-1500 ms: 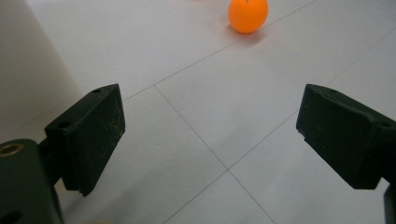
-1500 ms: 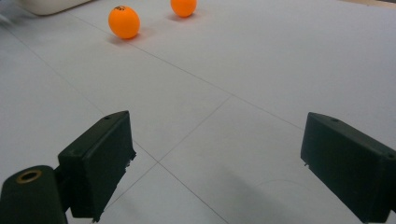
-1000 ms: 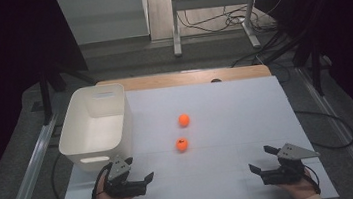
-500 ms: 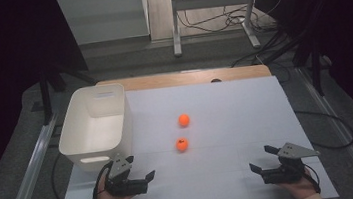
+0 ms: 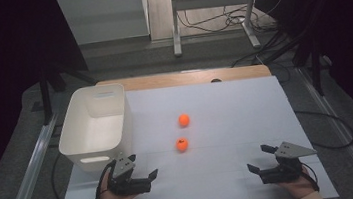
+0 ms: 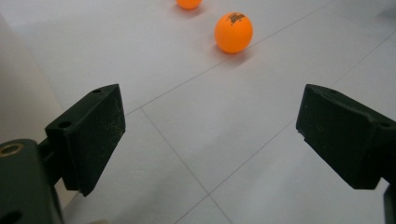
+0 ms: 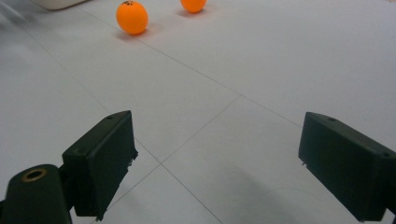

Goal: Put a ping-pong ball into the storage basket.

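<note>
Two orange balls lie on the white table top, the nearer ball point(image 5: 182, 144) just in front of the farther ball point(image 5: 183, 120). My left gripper point(image 5: 143, 166) rests low at the front left, open and holding nothing. Along its jaws I see the nearer ball point(image 6: 233, 31) ahead and the farther ball point(image 6: 188, 3) at the top edge. At the front right my right gripper point(image 5: 258, 158) is open too, nothing in it. From there the nearer ball point(image 7: 132, 17) and the farther ball point(image 7: 193, 4) sit far ahead to the left.
A white plastic bin point(image 5: 69, 137) stands at the table's left, just behind my left gripper; its wall point(image 6: 18, 93) is close beside the left jaw. The white sheet point(image 5: 247, 121) spreads wide between and beyond the grippers. Cables and a stand lie on the floor behind.
</note>
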The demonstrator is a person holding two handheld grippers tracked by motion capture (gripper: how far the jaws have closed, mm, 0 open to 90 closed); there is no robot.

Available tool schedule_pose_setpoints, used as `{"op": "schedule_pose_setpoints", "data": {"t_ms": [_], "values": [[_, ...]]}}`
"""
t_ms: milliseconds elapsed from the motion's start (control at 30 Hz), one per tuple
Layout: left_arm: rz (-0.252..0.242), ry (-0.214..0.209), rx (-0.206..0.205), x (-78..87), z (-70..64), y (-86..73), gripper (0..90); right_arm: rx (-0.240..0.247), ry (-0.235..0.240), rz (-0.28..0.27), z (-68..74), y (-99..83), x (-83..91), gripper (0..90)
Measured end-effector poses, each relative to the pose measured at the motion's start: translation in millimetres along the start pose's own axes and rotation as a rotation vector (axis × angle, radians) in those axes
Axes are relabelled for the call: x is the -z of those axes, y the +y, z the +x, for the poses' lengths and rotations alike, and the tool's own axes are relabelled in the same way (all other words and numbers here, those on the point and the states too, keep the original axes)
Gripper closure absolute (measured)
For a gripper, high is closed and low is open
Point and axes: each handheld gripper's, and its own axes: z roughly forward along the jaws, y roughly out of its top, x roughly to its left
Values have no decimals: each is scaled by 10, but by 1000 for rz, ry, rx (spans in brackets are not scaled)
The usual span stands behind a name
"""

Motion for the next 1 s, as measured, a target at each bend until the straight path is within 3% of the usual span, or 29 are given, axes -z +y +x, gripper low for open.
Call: {"op": "schedule_pose_setpoints", "data": {"t_ms": [300,533,1000], "values": [[6,0,-28,29,-112,92,90,9,0,10,18,15,-34,113],[2,-3,-29,8,-98,188,90,14,-3,20,24,10,-48,114],[0,-12,-68,-62,-147,429,90,23,-12,29,42,0,-51,115]]}}
